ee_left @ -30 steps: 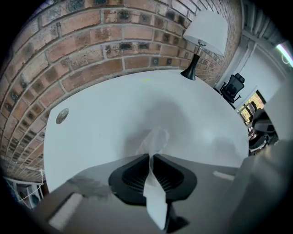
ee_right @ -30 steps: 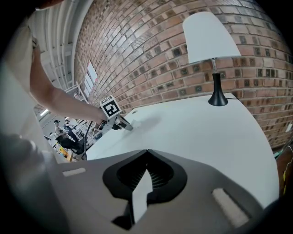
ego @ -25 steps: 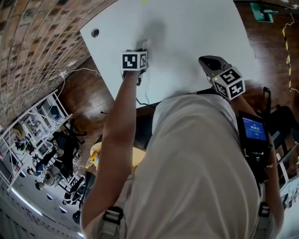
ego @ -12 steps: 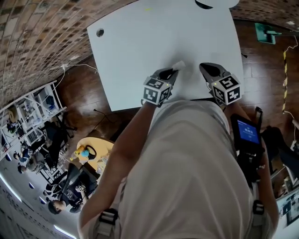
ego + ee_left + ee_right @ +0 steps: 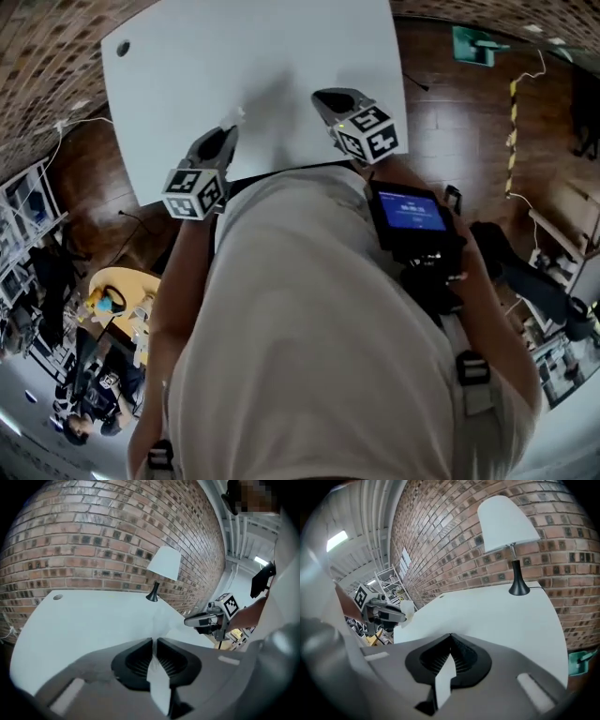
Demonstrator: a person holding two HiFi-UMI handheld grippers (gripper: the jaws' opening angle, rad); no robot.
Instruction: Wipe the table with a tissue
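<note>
The white table [image 5: 281, 56] fills the top of the head view. My left gripper [image 5: 230, 131] hovers over its near edge, shut on a small white tissue [image 5: 241, 114] that sticks out past the fingertips. From the right gripper view the same tissue [image 5: 407, 607] shows as a crumpled flap at the left gripper's [image 5: 401, 616] tip, held above the table. My right gripper [image 5: 323, 96] is beside it to the right, jaws together with nothing in them. Seen from the left gripper view, the right gripper [image 5: 187, 620] points across the table's near right side.
A lamp with a white shade and black base [image 5: 518, 590] stands at the table's far end against the brick wall [image 5: 93, 541]. A round cable hole [image 5: 122, 49] sits in the far left corner. A screen device [image 5: 408, 211] hangs on the person's chest. Wooden floor [image 5: 469, 112] surrounds the table.
The left gripper has lifted off the table top and drawn back to the near edge, still holding the tissue. The right gripper has hardly moved. The head view has shifted.
</note>
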